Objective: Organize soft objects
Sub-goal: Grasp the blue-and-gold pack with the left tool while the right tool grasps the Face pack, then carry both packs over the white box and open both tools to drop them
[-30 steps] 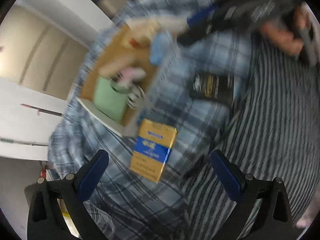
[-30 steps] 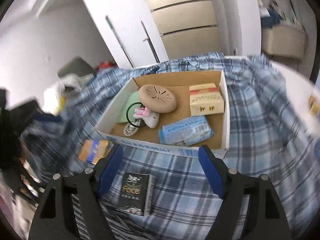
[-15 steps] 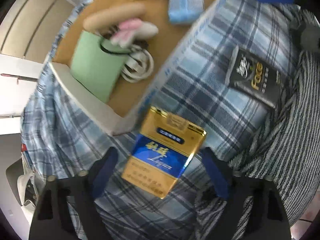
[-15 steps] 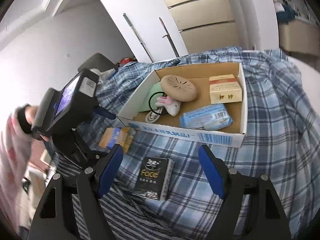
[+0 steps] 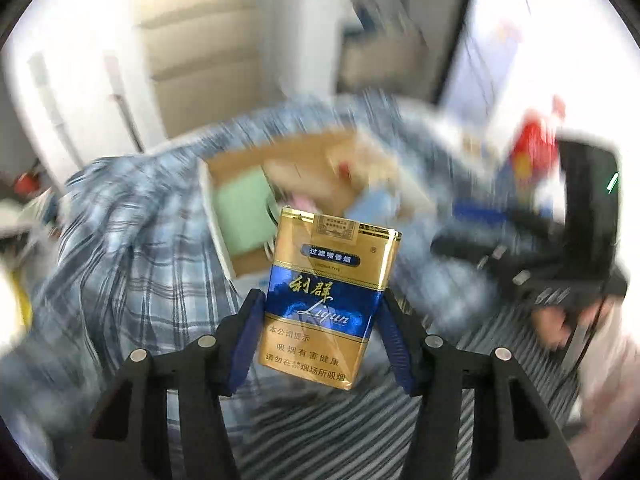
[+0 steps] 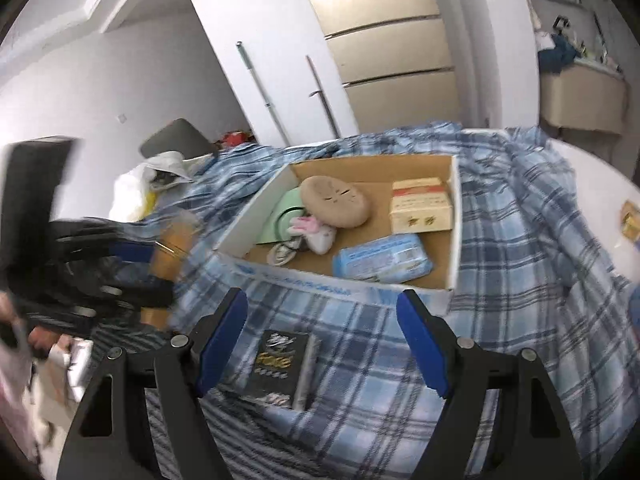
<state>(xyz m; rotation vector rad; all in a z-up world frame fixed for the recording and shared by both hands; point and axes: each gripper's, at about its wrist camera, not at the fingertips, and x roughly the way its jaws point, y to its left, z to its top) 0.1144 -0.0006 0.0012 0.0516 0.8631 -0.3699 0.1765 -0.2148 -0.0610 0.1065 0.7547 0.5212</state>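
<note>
left gripper (image 5: 320, 312): clamped on one gold-and-blue cigarette pack (image 5: 328, 300), lower centre of left view; lifted, upright
right gripper (image 6: 320, 336): jaws apart, holding nothing; lower centre of right view
cardboard box (image 6: 454, 216): one, centre of right view; six items inside counted
tissue packs: one blue pack (image 6: 382, 260) in box; one black pack (image 6: 280, 364) on plaid cloth (image 6: 516, 264), between right fingers
</note>
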